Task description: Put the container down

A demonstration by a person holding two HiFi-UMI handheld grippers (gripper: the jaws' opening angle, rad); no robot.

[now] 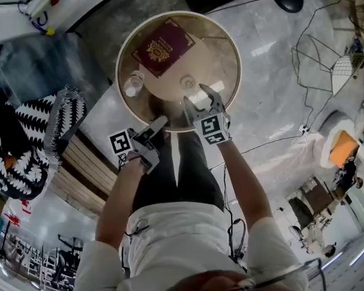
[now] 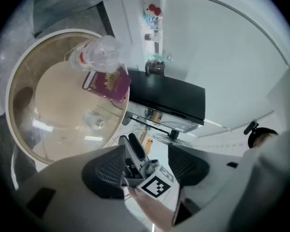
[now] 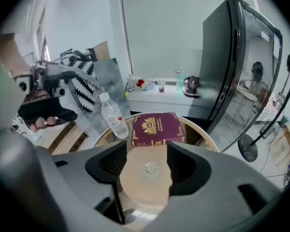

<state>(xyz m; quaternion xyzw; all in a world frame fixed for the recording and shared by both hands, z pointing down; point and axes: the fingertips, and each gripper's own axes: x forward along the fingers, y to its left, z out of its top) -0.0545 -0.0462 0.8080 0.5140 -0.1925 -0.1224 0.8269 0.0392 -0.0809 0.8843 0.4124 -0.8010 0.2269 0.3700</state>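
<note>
The round bench has a glass top inside a pale rim, and both things on it lie free of either hand. A maroon box with a gold crest lies flat on the far half. A clear bottle stands upright just to its left, close to the rim; whether the two touch cannot be told. A small round fitting sits at the middle of the glass. The left tongs hang at the near edge of the bench. Their jaws stand apart and hold nothing, and in the left gripper view only the other hand's tool and the floor show through the gap. The right tongs are over the near part of the glass, pointing steeply down. Their jaws are also apart and empty; in the right gripper view the fitting shows far below between them, with the box and bottle beyond. Neither tool touches the bench. The person stands right against the near rim in dark trousers. A black-and-white patterned cloth lies off to the left, and a dark fridge stands behind the bench.
</note>
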